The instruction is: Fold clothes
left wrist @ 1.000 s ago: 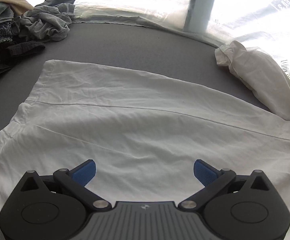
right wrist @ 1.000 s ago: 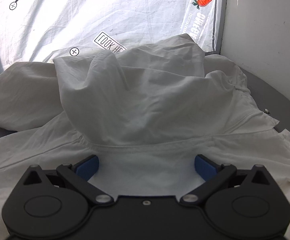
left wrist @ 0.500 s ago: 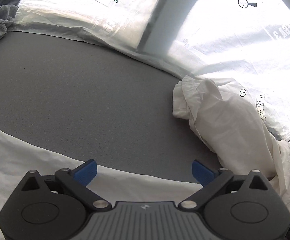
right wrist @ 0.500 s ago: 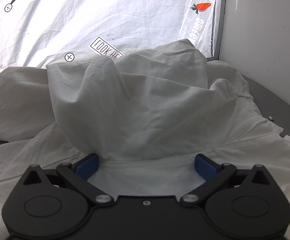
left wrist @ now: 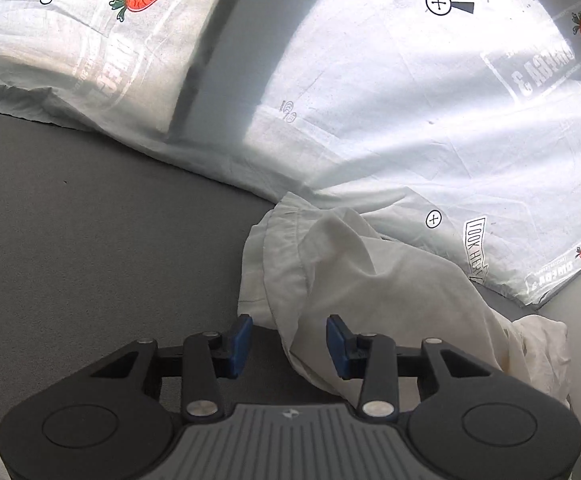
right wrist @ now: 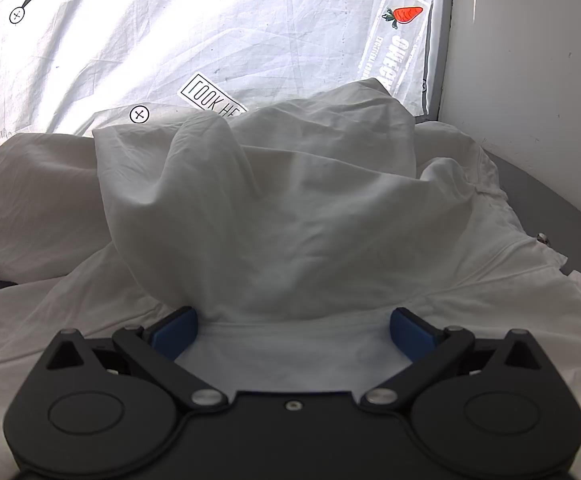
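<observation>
Clearance: grey surface open left, cloth and wall right

Bare grey tabletop (left wrist: 90,248) lies free left of the bunched white sleeve (left wrist: 370,280). Printed white sheet (left wrist: 390,120) bounds the far edge. White wall (right wrist: 530,100) closes the right side; 1 raised fold of the white garment (right wrist: 290,208) fills the middle.

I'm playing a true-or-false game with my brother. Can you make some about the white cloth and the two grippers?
1. The left gripper has a fold of the white cloth between its blue pads. True; its jaws have just been closing.
2. The right gripper is squeezed shut. False: its jaws stand wide open over the cloth.
3. The table is red. False: it is grey.
4. A carrot picture shows on the sheet behind. True.
</observation>
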